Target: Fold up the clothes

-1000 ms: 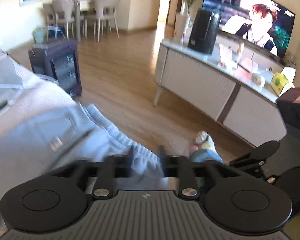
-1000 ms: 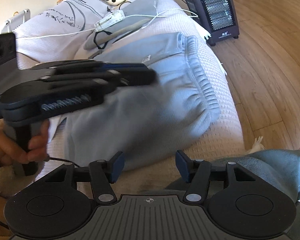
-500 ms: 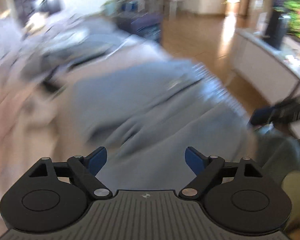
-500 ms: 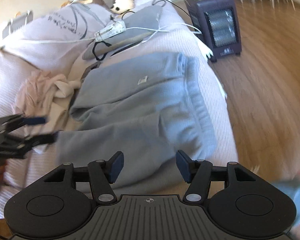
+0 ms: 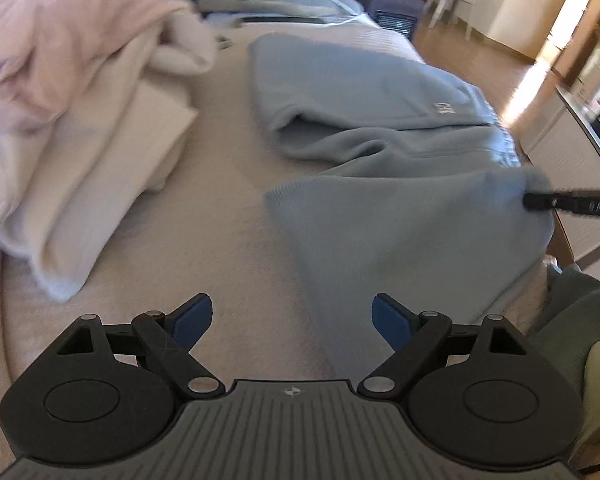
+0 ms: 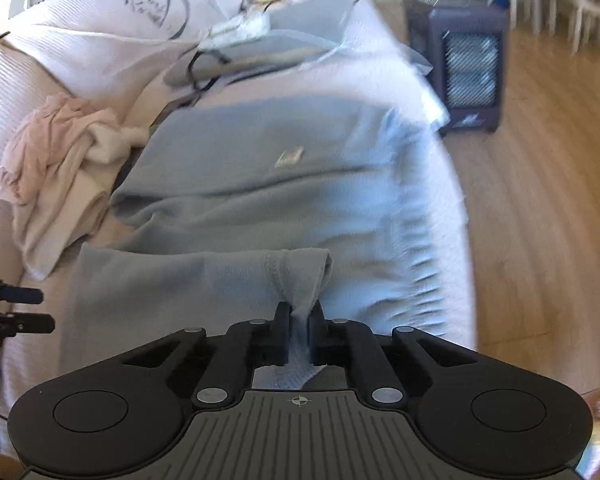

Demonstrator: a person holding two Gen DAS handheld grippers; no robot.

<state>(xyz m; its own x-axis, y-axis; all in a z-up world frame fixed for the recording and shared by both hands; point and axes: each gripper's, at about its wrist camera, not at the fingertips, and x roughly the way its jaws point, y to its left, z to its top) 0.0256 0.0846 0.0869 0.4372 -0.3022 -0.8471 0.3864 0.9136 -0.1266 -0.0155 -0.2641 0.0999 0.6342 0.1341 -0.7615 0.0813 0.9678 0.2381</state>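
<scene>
Light blue sweatpants (image 6: 260, 184) lie spread on the white textured sofa cover (image 5: 204, 208). My right gripper (image 6: 299, 316) is shut on a bunched corner of the sweatpants' near edge, the cloth pinched between its black fingers. In the left wrist view the sweatpants (image 5: 400, 216) fill the right half, and the right gripper (image 5: 530, 201) shows as a dark tip at their right corner. My left gripper (image 5: 292, 318) is open with blue pads, hovering over the bare cover just left of the cloth's edge. It also appears at the left edge as the left gripper (image 6: 40, 308).
A crumpled pink and cream garment pile (image 5: 72, 92) lies to the left of the sweatpants. Grey cushions and white cables (image 6: 252, 36) sit at the sofa's far end. A dark space heater (image 6: 464, 68) stands on the wooden floor (image 6: 540, 200) to the right.
My right gripper went from open to shut on the sweatpants' near corner. My left gripper let go of the cloth, opened and swung from facing the room to over the sofa.
</scene>
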